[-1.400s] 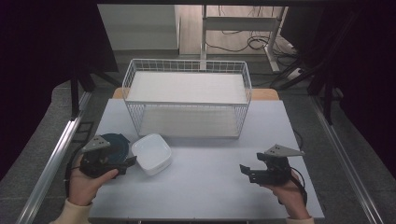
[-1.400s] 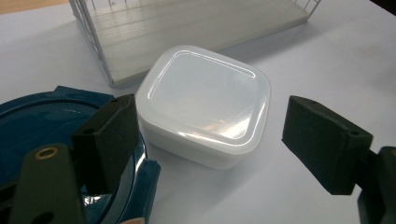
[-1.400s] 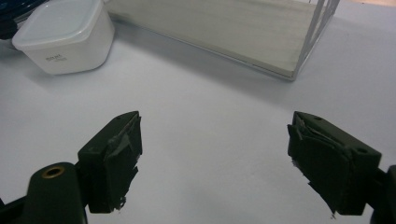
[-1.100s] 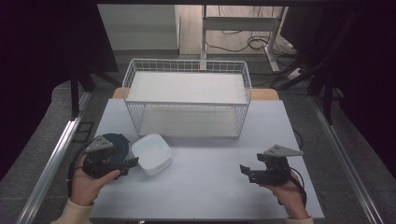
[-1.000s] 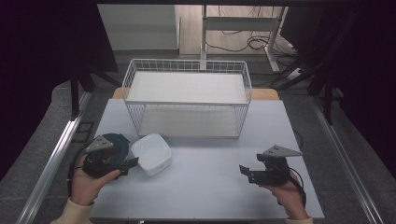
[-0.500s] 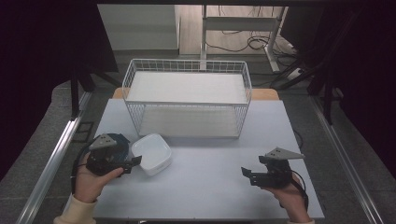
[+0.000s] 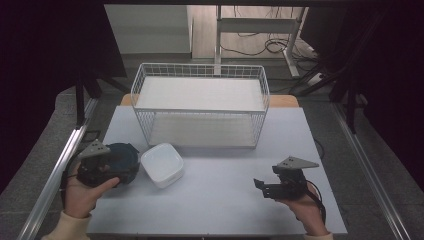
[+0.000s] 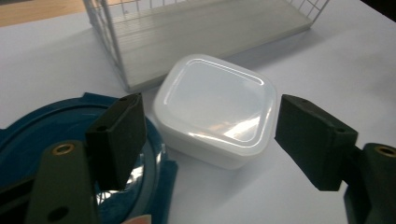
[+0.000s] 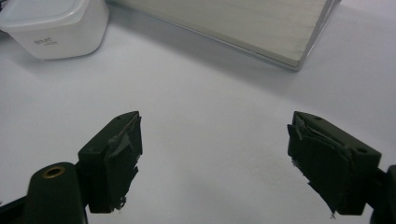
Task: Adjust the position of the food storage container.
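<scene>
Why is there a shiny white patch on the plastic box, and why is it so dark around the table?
In the left gripper view, lamp glare glints off the white container's glossy lid, and the black jaws up close look soft and blurry. In the high view, the light falls on the table and wire basket, leaving both sides of the room nearly black.

Wire basket [image 7: 200,107] at back centre of worktop [image 7: 220,200]. White tub [image 7: 161,164] front-left of basket, touching blue lid [image 7: 122,159]. Left tongs [image 7: 102,170] over lid, hand-held. Right tongs [image 7: 272,186] near front right, well apart from tub, pointing left.
</scene>
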Demonstrator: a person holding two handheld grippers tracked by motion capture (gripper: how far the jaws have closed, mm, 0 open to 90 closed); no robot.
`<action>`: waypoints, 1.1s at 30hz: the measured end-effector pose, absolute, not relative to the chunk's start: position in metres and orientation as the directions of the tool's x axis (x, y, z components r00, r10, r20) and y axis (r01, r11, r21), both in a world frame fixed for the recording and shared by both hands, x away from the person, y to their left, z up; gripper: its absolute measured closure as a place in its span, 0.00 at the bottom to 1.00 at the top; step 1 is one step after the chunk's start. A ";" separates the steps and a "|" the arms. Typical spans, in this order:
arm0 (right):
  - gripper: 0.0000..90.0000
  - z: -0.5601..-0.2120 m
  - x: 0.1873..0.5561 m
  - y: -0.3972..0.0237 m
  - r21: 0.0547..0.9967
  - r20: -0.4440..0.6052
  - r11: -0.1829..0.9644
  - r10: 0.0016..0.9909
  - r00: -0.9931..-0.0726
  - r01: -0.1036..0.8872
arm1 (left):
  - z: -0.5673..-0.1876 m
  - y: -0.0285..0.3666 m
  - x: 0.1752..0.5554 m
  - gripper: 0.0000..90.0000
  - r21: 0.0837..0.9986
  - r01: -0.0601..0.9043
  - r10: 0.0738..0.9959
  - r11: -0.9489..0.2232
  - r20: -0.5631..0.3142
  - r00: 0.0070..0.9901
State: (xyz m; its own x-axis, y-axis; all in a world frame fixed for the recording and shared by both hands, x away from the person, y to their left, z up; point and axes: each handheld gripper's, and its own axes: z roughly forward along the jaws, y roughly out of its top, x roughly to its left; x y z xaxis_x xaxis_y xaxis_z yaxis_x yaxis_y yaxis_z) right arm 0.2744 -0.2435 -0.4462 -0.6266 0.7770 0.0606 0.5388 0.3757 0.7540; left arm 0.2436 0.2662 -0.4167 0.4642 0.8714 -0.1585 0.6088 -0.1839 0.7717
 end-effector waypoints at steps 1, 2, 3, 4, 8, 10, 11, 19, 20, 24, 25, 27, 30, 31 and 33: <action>0.20 -0.446 0.274 -0.244 0.754 0.061 0.376 0.777 -0.627 0.539 | -0.417 0.266 0.244 0.29 0.772 0.609 0.871 -0.184 -0.159 0.464; 0.20 -0.446 0.274 -0.243 0.753 0.061 0.378 0.776 -0.628 0.539 | -0.416 0.270 0.246 0.29 0.768 0.614 0.876 -0.182 -0.157 0.456; 0.20 -0.447 0.274 -0.243 0.750 0.058 0.381 0.776 -0.628 0.541 | -0.415 0.279 0.252 0.31 0.760 0.624 0.885 -0.181 -0.151 0.440; 0.20 -0.447 0.274 -0.243 0.749 0.058 0.380 0.778 -0.626 0.542 | -0.415 0.284 0.256 0.32 0.757 0.629 0.890 -0.179 -0.148 0.431; 0.20 -0.446 0.274 -0.244 0.750 0.056 0.376 0.782 -0.620 0.543 | -0.415 0.298 0.272 0.38 0.748 0.639 0.899 -0.179 -0.139 0.415; 0.20 -0.447 0.275 -0.244 0.750 0.056 0.375 0.785 -0.617 0.545 | -0.417 0.303 0.281 0.44 0.740 0.649 0.907 -0.177 -0.134 0.400; 0.20 -0.447 0.274 -0.244 0.749 0.056 0.375 0.786 -0.616 0.546 | -0.418 0.306 0.287 0.46 0.736 0.652 0.909 -0.180 -0.129 0.396; 0.20 -0.448 0.274 -0.243 0.743 0.051 0.383 0.786 -0.616 0.549 | -0.426 0.319 0.327 0.69 0.698 0.689 0.918 -0.198 -0.114 0.379; 0.20 -0.448 0.274 -0.243 0.743 0.050 0.383 0.787 -0.615 0.549 | -0.428 0.320 0.332 0.73 0.690 0.695 0.918 -0.200 -0.115 0.379; 0.20 -0.449 0.275 -0.244 0.741 0.048 0.382 0.790 -0.611 0.553 | -0.435 0.325 0.351 0.87 0.650 0.732 0.923 -0.205 -0.120 0.365; 0.20 -0.449 0.275 -0.244 0.740 0.048 0.381 0.791 -0.609 0.554 | -0.437 0.326 0.356 0.90 0.637 0.743 0.925 -0.206 -0.122 0.361; 0.20 -0.450 0.276 -0.244 0.738 0.049 0.380 0.794 -0.606 0.558 | -0.443 0.329 0.364 0.95 0.605 0.767 0.927 -0.213 -0.122 0.353; 0.20 -0.451 0.276 -0.244 0.736 0.051 0.378 0.796 -0.603 0.561 | -0.453 0.332 0.373 0.99 0.566 0.795 0.930 -0.218 -0.126 0.345; 0.20 -0.451 0.276 -0.245 0.737 0.050 0.378 0.796 -0.603 0.561 | -0.457 0.333 0.376 1.00 0.551 0.805 0.930 -0.222 -0.129 0.345; 0.20 -0.452 0.276 -0.245 0.737 0.050 0.377 0.798 -0.601 0.562 | -0.462 0.334 0.379 1.00 0.531 0.816 0.929 -0.228 -0.134 0.346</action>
